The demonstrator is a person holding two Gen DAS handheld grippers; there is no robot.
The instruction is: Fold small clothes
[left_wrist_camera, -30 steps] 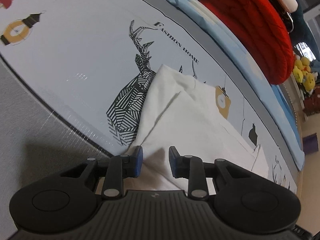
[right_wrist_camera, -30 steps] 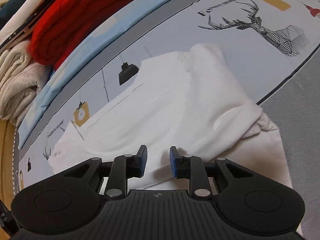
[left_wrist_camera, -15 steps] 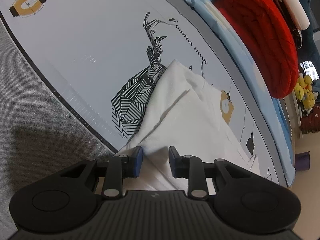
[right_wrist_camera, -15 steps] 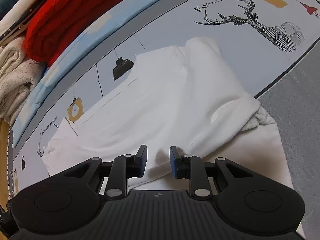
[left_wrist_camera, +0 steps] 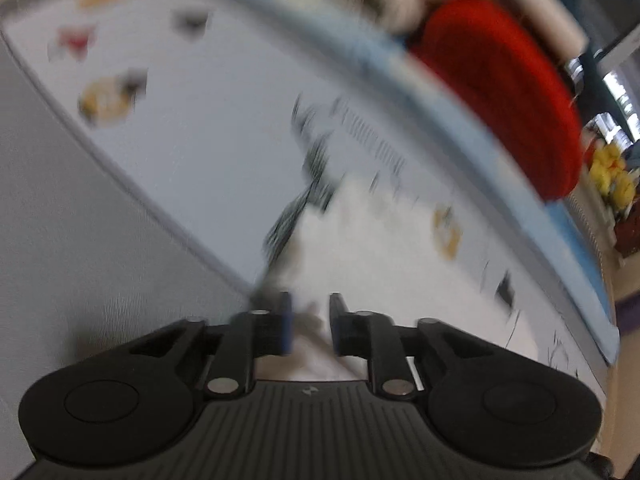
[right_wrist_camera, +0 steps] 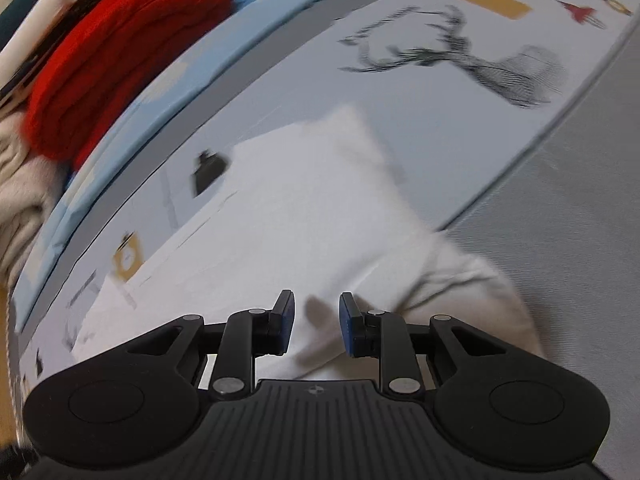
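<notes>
My left wrist view is heavily motion-blurred: the lettering [left_wrist_camera: 372, 140] printed on the bedsheet [left_wrist_camera: 208, 152] is unreadable. The white garment [right_wrist_camera: 304, 224] runs beneath both gripper bodies, its near hem hidden. I cannot confirm pad contact with cloth.

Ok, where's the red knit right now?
The red knit lies upper left in the right wrist view, beyond the white garment, beside cream clothes.

A soft matt white cloth garment [right_wrist_camera: 304, 216] lies on a smooth printed pale sheet [right_wrist_camera: 432, 112] beside coarse grey woven fabric [right_wrist_camera: 560, 248], a fuzzy red knitted bundle [right_wrist_camera: 120, 52] far left.
</notes>
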